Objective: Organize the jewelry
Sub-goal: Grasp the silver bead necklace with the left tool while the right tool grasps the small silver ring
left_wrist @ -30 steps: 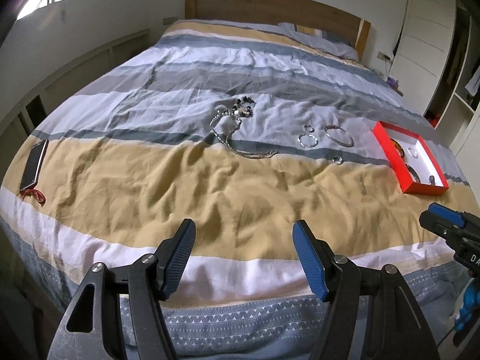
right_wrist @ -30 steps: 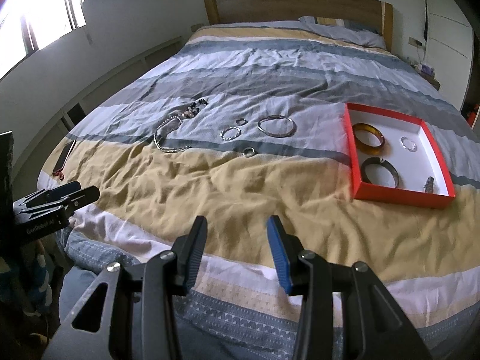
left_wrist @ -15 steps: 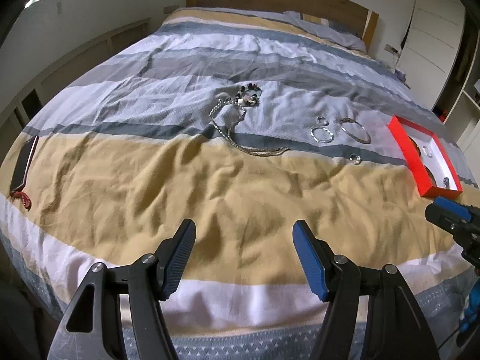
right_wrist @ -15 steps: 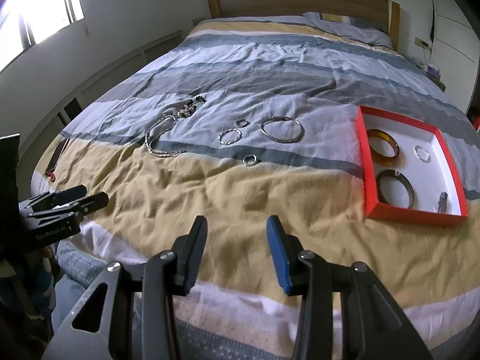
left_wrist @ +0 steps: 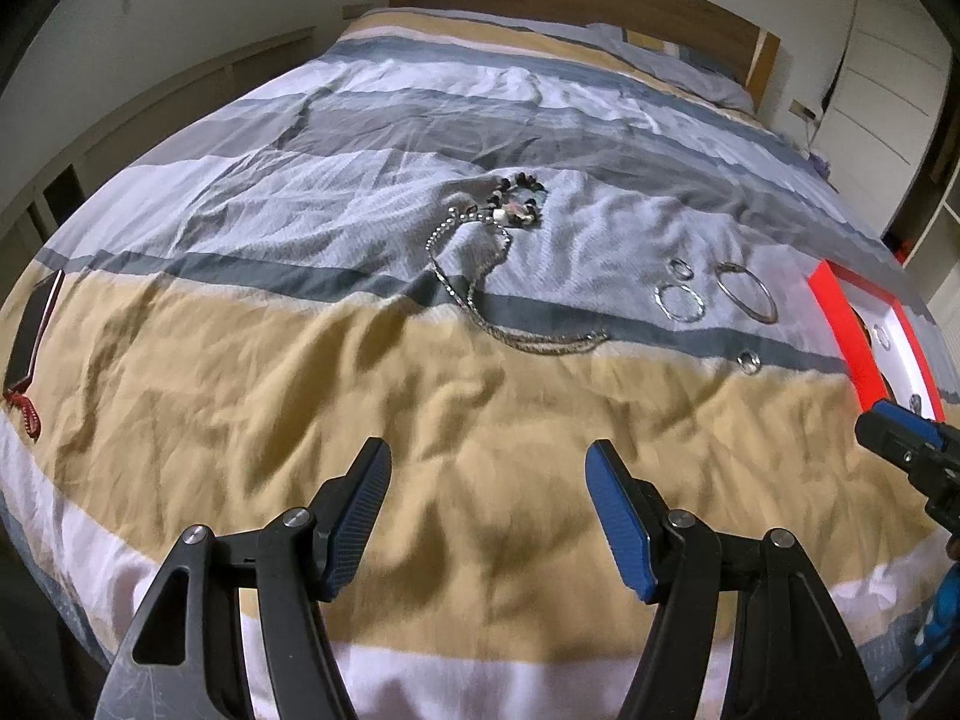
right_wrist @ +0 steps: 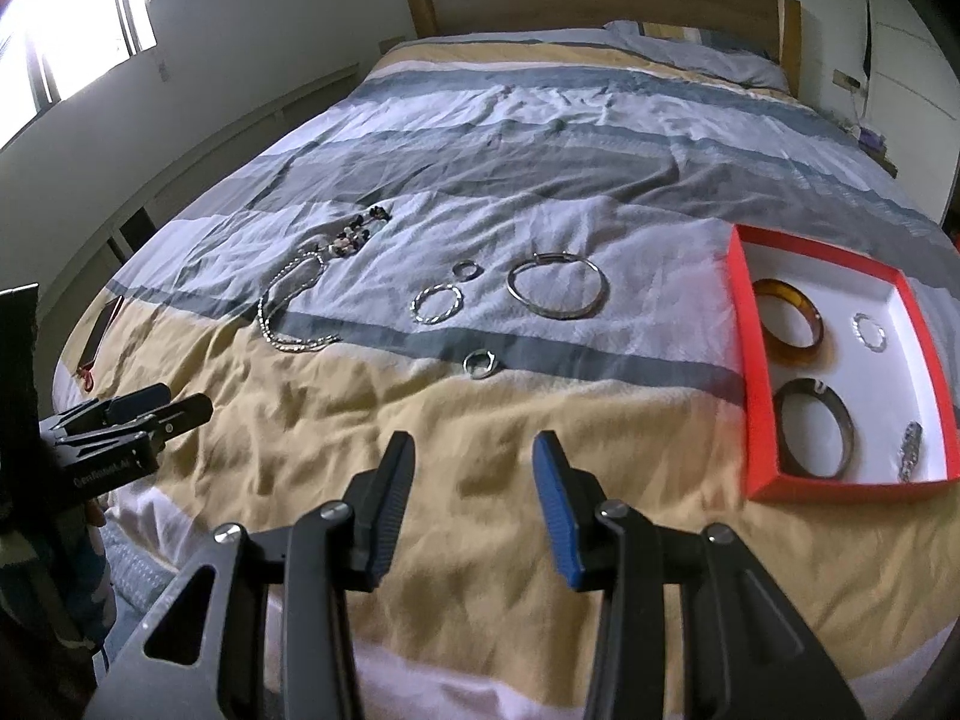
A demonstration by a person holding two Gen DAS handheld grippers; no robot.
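Jewelry: small ring point(right_wrist: 480, 365) lay nearest left of red tray point(right_wrist: 757, 384); both grippers point(right_wrist: 474, 480) apart, empty; pinch rim w/o snagging duvet.

A red tray point(right_wrist: 757, 372) with a white floor is seen lying flat at the right on the striped bedcover. Inside it are held an amber bangle point(right_wrist: 787, 330), a dark bangle point(right_wrist: 814, 435), a small silver ring point(right_wrist: 869, 332) and a small metal piece point(right_wrist: 909, 459). To its left, a large silver bangle point(right_wrist: 557, 291), a twisted silver hoop point(right_wrist: 437, 303) and two small rings point(right_wrist: 466, 269) point(right_wrist: 480, 363) are laid apart. Farther left, a silver chain point(right_wrist: 288, 312) is spread, with a beaded strand point(right_wrist: 357, 234) at its far end.
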